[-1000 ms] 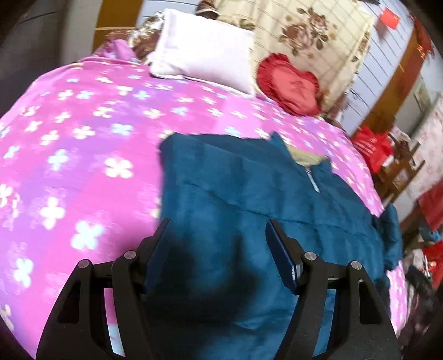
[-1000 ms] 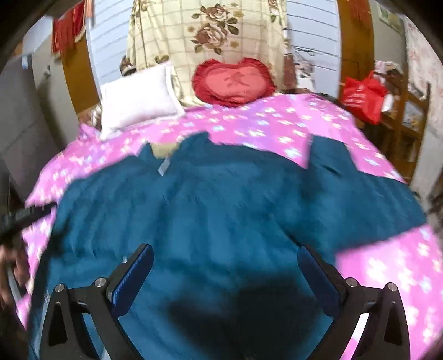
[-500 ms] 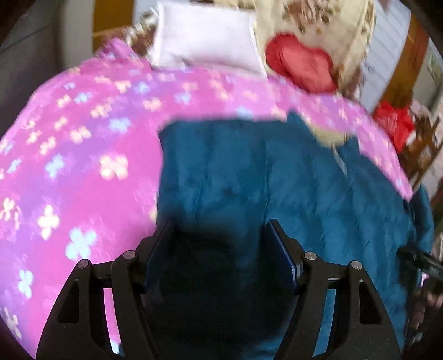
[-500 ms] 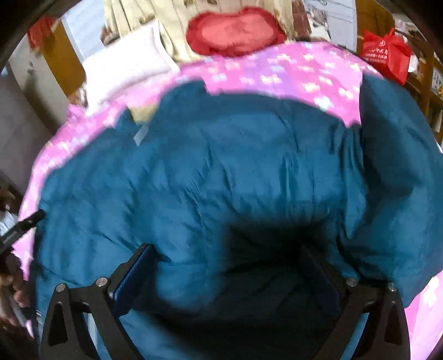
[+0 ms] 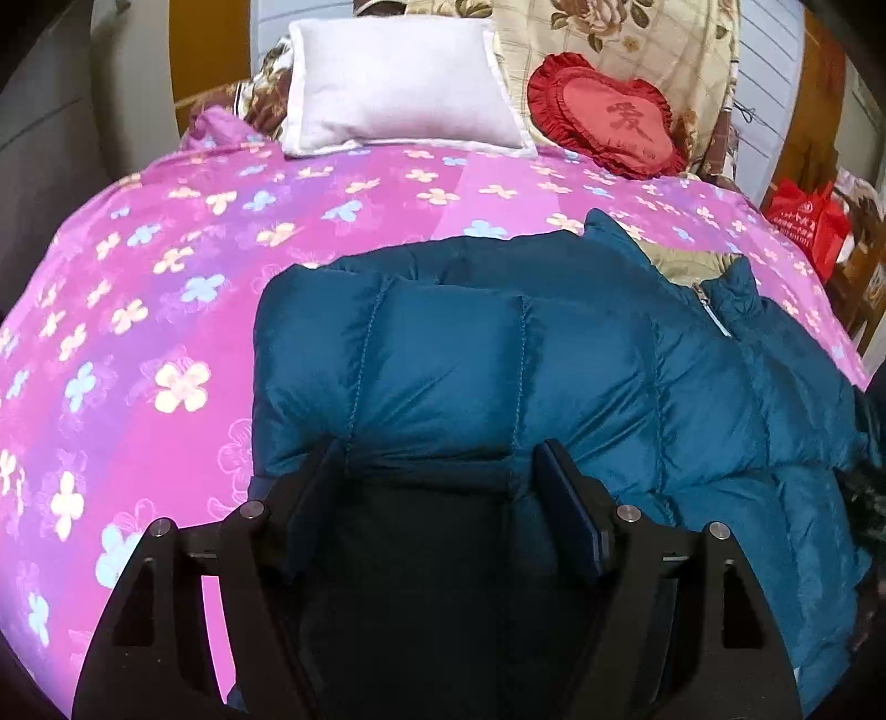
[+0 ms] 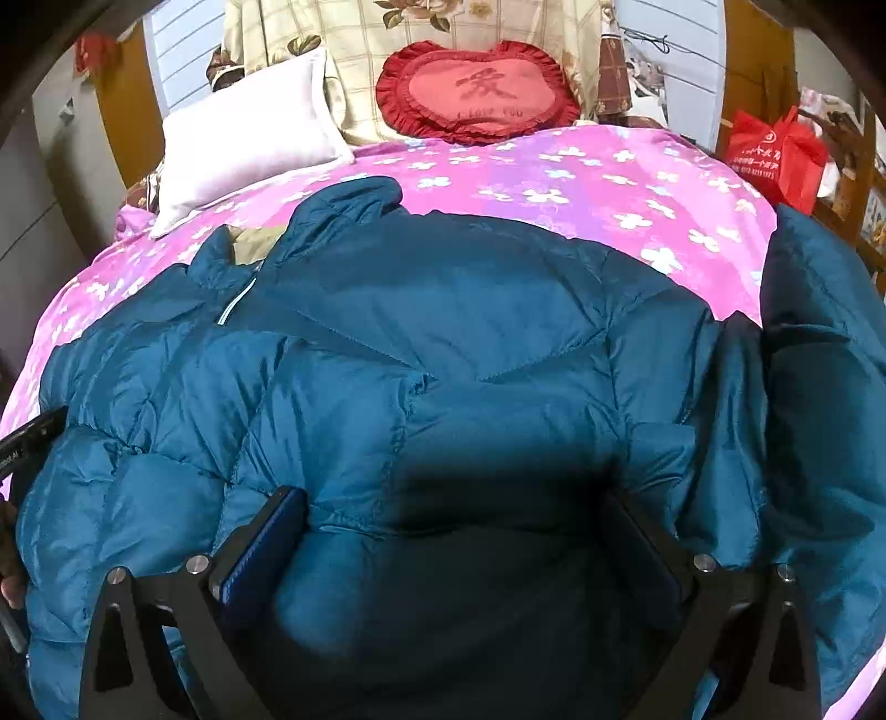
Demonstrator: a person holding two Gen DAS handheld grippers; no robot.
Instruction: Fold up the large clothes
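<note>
A teal quilted down jacket (image 5: 581,360) lies spread front-up on a pink flowered bed cover (image 5: 138,277), its collar (image 5: 686,266) with beige lining towards the pillows. My left gripper (image 5: 437,465) sits low over the jacket's left part near its edge. Its jaws are opening, puffy fabric lies between the fingers, and the pads do not press it. In the right wrist view the jacket (image 6: 443,310) fills the middle and one sleeve (image 6: 819,332) lies out to the right. My right gripper (image 6: 454,504) stands wide open, low over the jacket's body, with fabric bulging between its fingers.
A white pillow (image 5: 398,83) and a red heart cushion (image 5: 603,116) lean at the bed's head before a folded floral quilt (image 6: 443,22). A red bag (image 6: 775,155) stands on wooden furniture right of the bed. A grey wall runs along the left.
Both grippers have sunk closer to the jacket, which now fills more of each view. The left gripper has shifted over the jacket's left part.
</note>
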